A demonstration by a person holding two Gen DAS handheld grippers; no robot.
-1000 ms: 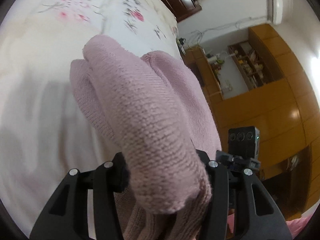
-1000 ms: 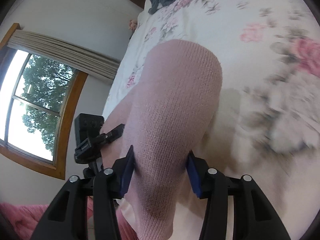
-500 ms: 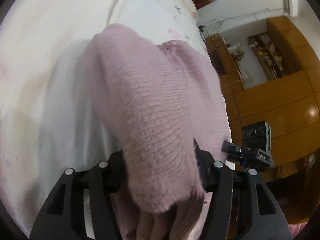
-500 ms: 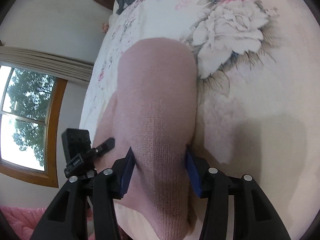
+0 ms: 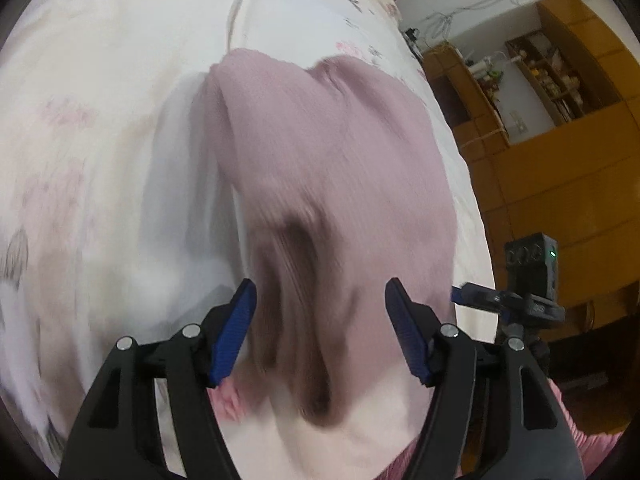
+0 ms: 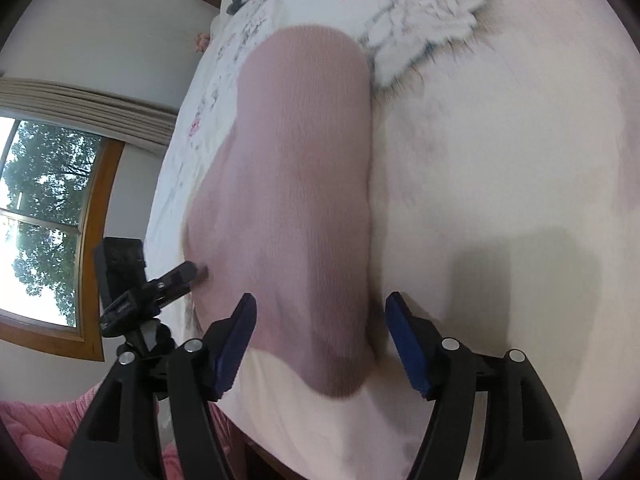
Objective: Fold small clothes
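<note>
Lying on the bed (image 6: 500,168), the pink knit (image 5: 332,152) looks soft, light and floppy; grab its edges. Both tongs, left (image 5: 320,320) and right (image 6: 320,332), are apart.

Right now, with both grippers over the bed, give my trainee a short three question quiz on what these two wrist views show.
1. True or false: the left gripper is clamped on the pink knit garment.
2. What does the garment lie on? A) wooden floor B) floral bedsheet C) chair
3. Fill in: the right gripper has its jaws ____.

Key: 1 false, its blue pads stand apart from the knit; 2 B; 3 open.
</note>
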